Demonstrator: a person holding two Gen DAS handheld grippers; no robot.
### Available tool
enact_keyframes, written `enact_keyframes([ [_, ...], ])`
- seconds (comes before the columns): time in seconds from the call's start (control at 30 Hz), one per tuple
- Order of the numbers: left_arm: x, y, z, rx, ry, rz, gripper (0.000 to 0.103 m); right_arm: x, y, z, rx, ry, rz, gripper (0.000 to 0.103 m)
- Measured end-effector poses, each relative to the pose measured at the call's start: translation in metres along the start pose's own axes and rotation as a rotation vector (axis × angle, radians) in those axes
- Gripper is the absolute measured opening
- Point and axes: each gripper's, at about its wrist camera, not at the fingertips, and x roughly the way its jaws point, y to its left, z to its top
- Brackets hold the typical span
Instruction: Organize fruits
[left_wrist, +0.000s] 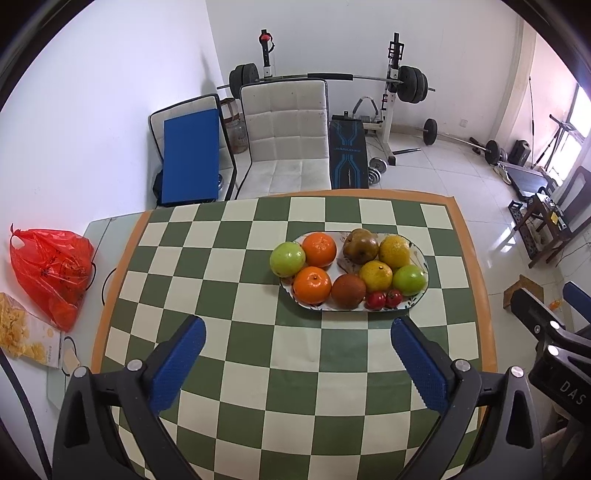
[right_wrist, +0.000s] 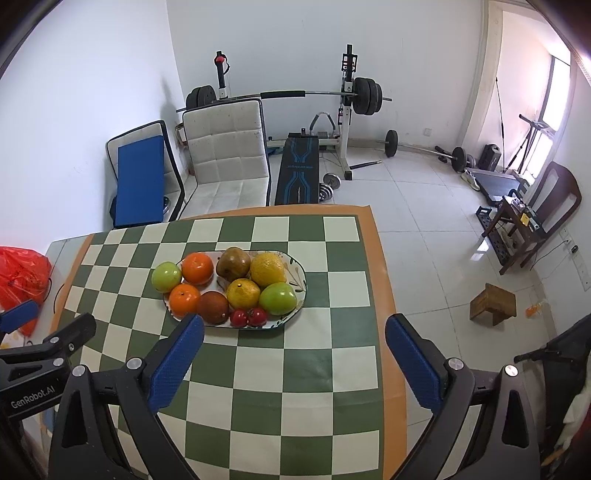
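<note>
An oval patterned plate (left_wrist: 424, 273) (right_wrist: 301, 275) on the green-and-cream checked tablecloth holds several fruits: two oranges (left_wrist: 312, 283) (right_wrist: 184, 301), two green apples (left_wrist: 287, 259) (right_wrist: 277, 298), two yellow citrus (left_wrist: 376, 276) (right_wrist: 243, 293), two brown pears (left_wrist: 361, 246) (right_wrist: 233, 263) and two small red tomatoes (left_wrist: 384, 299) (right_wrist: 248, 317). My left gripper (left_wrist: 297, 328) is open and empty, nearer than the plate. My right gripper (right_wrist: 295, 326) is open and empty, near the plate's right front.
A red plastic bag (left_wrist: 51, 271) and a snack packet (left_wrist: 22, 332) lie on the glass table left of the cloth. A white chair (left_wrist: 286, 136) stands behind the table. Gym equipment fills the room beyond. A small wooden stool (right_wrist: 493, 304) stands on the floor to the right.
</note>
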Motion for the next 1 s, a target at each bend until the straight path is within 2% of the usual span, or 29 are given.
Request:
enact_keyframes([
  [1.0,-0.004,0.002,0.001,-0.007,-0.021,-0.012,0.103,-0.02,0.002,-0.002,-0.015,-0.036,-0.006,0.101],
])
